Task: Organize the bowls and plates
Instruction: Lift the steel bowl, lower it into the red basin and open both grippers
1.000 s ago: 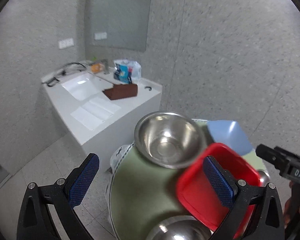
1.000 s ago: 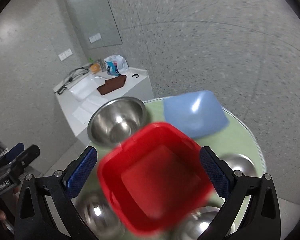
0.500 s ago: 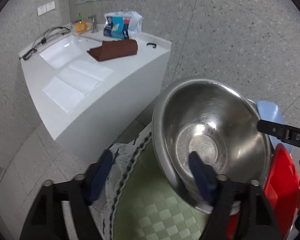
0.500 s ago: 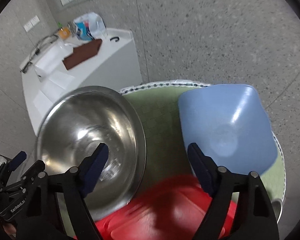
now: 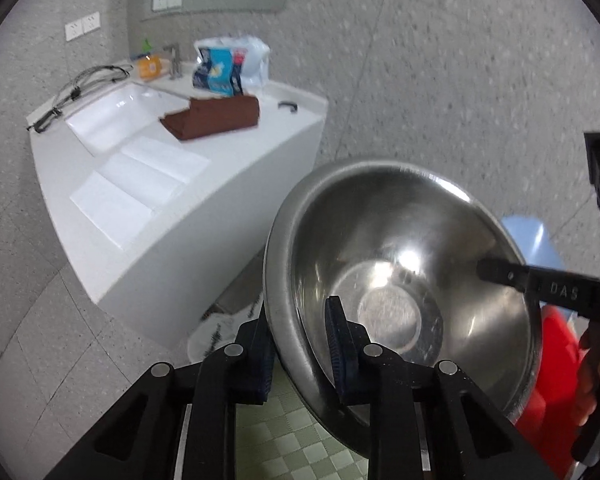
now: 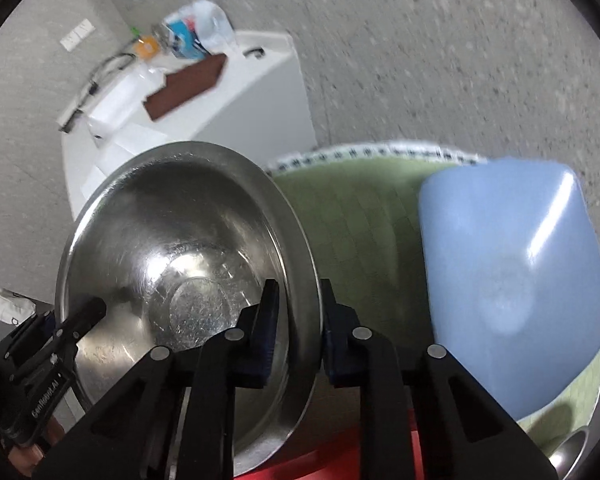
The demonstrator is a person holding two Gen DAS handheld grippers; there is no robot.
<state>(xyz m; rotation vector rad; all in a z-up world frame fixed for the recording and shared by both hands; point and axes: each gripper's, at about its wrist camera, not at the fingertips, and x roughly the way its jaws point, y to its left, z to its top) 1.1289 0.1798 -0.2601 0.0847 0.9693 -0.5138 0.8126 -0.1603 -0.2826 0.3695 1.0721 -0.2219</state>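
A large steel bowl [image 5: 400,264] is held tilted above a round table with a green checked cloth [image 6: 360,216]. My left gripper [image 5: 300,344] is shut on its left rim. My right gripper [image 6: 298,336] is shut on the opposite rim of the same steel bowl [image 6: 172,248]. Each gripper shows in the other's view, at the bowl's far rim. A blue square bowl [image 6: 512,280] sits on the cloth to the right. A red square bowl [image 5: 556,368] lies under the steel bowl, partly hidden; it also shows in the right wrist view [image 6: 320,464].
A white counter with a sink [image 5: 148,168] stands behind the table, holding a brown towel [image 5: 216,118], packets and a cable. Another steel bowl's rim [image 6: 572,448] shows at the table's lower right. Grey speckled floor and walls surround the table.
Both grippers have closed from wide open onto opposite rims of the steel bowl. The bowl now sits tilted and raised between them.
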